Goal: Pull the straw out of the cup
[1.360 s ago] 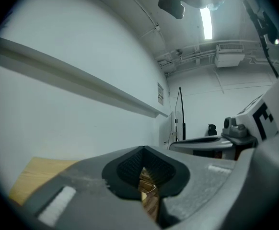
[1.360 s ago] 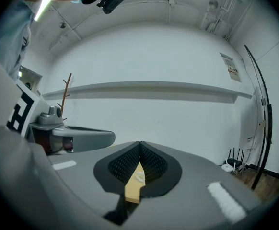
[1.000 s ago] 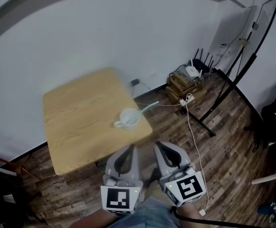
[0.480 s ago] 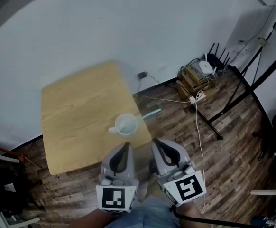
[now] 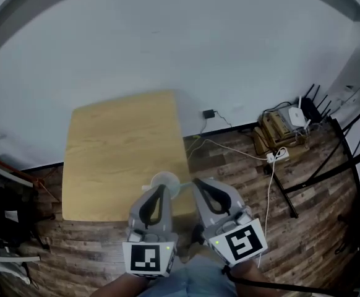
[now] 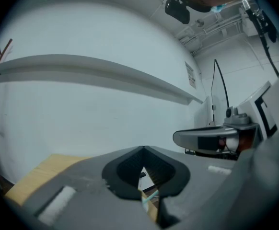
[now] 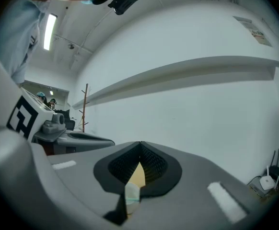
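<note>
The table (image 5: 118, 147) is a small square of pale, fine-grained wood with rounded corners, set against a plain white wall on a floor of dark, streaky planks (image 5: 316, 240). The cup (image 5: 165, 179) is white and round-rimmed and sits at the table's near edge, its lower part covered by the grippers in the head view. In the right gripper view the cup (image 7: 132, 194) shows as a smooth pale cylinder with a thin teal line across it. The straw (image 6: 152, 194) is a slim teal tube seen through the slot of the left jaws, slanting up to the right. It seems to rise from the cup, though so little shows that this is not certain, and the head view does not make it out. The left gripper (image 5: 161, 189) and the right gripper (image 5: 198, 183) are smooth grey plastic shells with ribbed black pads, each carrying a white cube printed with black squares at its rear. They are held side by side, low and close to the person's body, with their noses aimed at the table's near edge and the cup just beyond the tips. On both, the fingers are together at the tips with nothing between them.
</note>
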Demonstrator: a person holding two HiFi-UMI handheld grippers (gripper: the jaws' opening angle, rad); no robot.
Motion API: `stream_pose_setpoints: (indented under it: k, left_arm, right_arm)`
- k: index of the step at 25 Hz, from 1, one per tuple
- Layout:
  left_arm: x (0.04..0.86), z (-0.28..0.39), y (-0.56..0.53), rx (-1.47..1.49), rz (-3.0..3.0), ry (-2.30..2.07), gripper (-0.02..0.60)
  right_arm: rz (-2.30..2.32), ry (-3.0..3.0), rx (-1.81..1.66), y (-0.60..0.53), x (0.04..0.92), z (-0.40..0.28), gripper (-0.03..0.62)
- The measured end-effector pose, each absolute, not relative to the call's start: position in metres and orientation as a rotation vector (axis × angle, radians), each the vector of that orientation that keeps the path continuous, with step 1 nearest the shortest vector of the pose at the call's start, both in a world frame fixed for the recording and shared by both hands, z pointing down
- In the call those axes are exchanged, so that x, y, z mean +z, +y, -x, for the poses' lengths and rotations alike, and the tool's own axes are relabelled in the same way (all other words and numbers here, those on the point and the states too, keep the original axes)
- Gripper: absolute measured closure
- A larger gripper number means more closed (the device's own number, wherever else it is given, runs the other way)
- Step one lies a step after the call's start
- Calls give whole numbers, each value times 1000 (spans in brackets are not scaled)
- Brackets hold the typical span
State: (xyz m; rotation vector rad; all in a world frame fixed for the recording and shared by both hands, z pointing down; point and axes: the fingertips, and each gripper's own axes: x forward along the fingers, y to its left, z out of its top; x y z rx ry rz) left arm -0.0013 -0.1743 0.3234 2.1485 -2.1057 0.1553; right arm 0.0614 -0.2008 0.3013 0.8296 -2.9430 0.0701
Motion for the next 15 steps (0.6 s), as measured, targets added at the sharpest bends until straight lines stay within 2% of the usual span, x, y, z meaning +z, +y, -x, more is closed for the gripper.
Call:
stream_pose_setpoints:
  k: [15]
  left_arm:
    - [325,36,-193,4,-1875,-2258,561]
  right_arm:
    - [-427,-2977,-63,-238,310,-27,586]
